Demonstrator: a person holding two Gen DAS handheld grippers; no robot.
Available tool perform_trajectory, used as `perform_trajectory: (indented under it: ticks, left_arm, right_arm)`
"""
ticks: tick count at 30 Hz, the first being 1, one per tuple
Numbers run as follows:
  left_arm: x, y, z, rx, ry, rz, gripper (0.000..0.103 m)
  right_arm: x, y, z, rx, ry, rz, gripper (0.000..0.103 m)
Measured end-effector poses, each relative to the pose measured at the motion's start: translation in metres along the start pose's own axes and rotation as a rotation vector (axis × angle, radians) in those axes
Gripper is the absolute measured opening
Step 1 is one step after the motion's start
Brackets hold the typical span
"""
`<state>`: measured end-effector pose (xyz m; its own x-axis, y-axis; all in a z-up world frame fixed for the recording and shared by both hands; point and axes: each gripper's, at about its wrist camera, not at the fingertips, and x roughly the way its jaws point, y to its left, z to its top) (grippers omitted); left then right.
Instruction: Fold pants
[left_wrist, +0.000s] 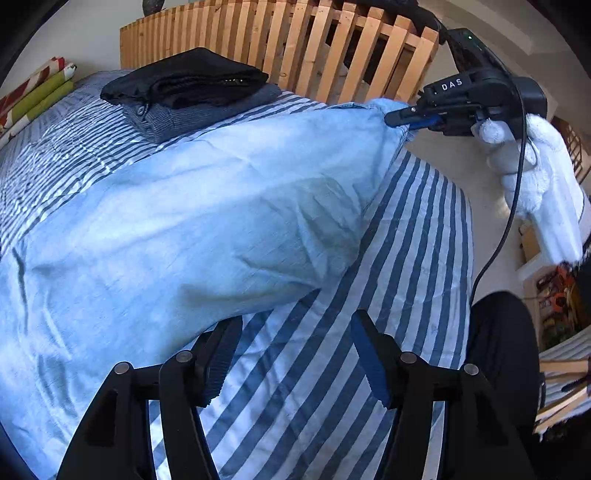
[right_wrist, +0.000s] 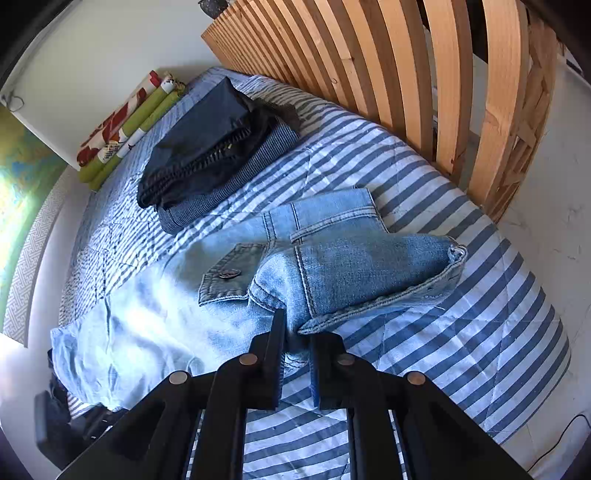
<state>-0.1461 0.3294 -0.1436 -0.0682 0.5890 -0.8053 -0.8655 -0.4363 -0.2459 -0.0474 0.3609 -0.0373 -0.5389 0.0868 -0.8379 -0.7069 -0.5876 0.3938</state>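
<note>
Two folded garments (right_wrist: 207, 162) beside light jeans (right_wrist: 332, 266)

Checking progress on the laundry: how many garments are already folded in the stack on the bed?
2: a black one on top, a blue-grey one beneath, stacked near the headboard. More may hide between them.

right gripper (right_wrist: 297, 363) has its jaws pinched tight on the waistband corner of the light blue jeans (right_wrist: 258, 273), rest sprawled over the striped bed (right_wrist: 461, 332), folded dark pants stack (right_wrist: 218, 155) near the slatted headboard (right_wrist: 406, 74)
</note>
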Motion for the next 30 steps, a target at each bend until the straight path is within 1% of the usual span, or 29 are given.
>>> perform_trajectory:
  ticks: [2, 3, 5, 7, 8, 9, 10, 11, 13, 15, 17, 18, 21, 23, 25, 26, 27, 28, 29, 30]
  left_arm:
    - [0.013, -0.007, 0.009, -0.047, -0.022, -0.069, 0.081]
    - [0.022, -0.012, 0.014, -0.051, -0.027, -0.066, 0.081]
    - [0.044, -0.018, 0.020, -0.050, 0.004, -0.026, 0.079]
    - [0.068, -0.026, 0.021, -0.024, 0.058, -0.002, 0.055]
    - [0.073, -0.032, 0.020, 0.020, 0.051, 0.059, 0.040]
    - [0.073, -0.036, 0.019, 0.055, 0.047, 0.087, 0.022]
    - [0.073, -0.035, 0.020, 0.061, 0.064, 0.075, 0.015]
    - [0.070, -0.032, 0.020, 0.048, 0.078, 0.050, 0.011]
    - [0.063, -0.025, 0.020, 0.021, 0.095, 0.004, 0.009]
    - [0.054, -0.020, 0.023, 0.020, 0.098, -0.017, 0.009]
    - [0.043, -0.019, 0.029, 0.017, 0.102, -0.038, 0.009]
    - [0.039, -0.018, 0.031, 0.007, 0.103, -0.054, 0.009]
    - [0.024, -0.016, 0.040, 0.000, 0.102, -0.082, 0.008]
    - [0.011, -0.015, 0.046, 0.012, 0.106, -0.102, 0.008]
    - [-0.001, -0.020, 0.045, 0.040, 0.116, -0.094, 0.008]
    - [-0.006, -0.024, 0.046, 0.055, 0.121, -0.089, 0.008]
    - [-0.010, -0.026, 0.045, 0.065, 0.126, -0.090, 0.008]
    - [-0.013, -0.028, 0.044, 0.069, 0.128, -0.090, 0.008]
    - [-0.016, -0.030, 0.042, 0.067, 0.126, -0.095, 0.008]
    - [-0.018, -0.032, 0.041, 0.059, 0.124, -0.107, 0.008]
  right_arm:
    - [-0.003, 0.001, 0.000, -0.012, 0.000, 0.006, 0.010]
    - [-0.001, 0.001, -0.001, -0.013, 0.006, 0.005, 0.012]
    - [0.004, -0.002, -0.008, -0.014, 0.038, -0.010, 0.014]
    - [0.010, -0.011, -0.017, -0.010, 0.078, 0.006, 0.016]
    - [0.011, -0.018, -0.022, 0.005, 0.095, 0.030, 0.017]
    - [0.011, -0.026, -0.027, 0.030, 0.109, 0.052, 0.021]
    - [0.009, -0.034, -0.031, 0.053, 0.114, 0.069, 0.024]
    - [0.006, -0.044, -0.035, 0.072, 0.109, 0.082, 0.028]
    - [-0.004, -0.061, -0.040, 0.102, 0.076, 0.084, 0.033]
    - [-0.007, -0.079, -0.044, 0.159, 0.050, 0.103, 0.051]
    - [-0.002, -0.095, -0.045, 0.221, 0.039, 0.092, 0.052]
    - [0.004, -0.102, -0.045, 0.254, 0.053, 0.094, 0.052]
    - [0.026, -0.112, -0.044, 0.345, 0.102, 0.168, 0.052]
    - [0.036, -0.111, -0.042, 0.382, 0.111, 0.223, 0.052]
    - [0.041, -0.105, -0.037, 0.392, 0.094, 0.240, 0.052]
    - [0.041, -0.100, -0.034, 0.377, 0.078, 0.231, 0.041]
    - [0.041, -0.094, -0.030, 0.350, 0.074, 0.210, 0.021]
    - [0.038, -0.087, -0.027, 0.319, 0.067, 0.173, 0.019]
    - [0.032, -0.080, -0.023, 0.283, 0.046, 0.135, 0.014]
    - [0.022, -0.072, -0.020, 0.235, 0.011, 0.095, 0.012]
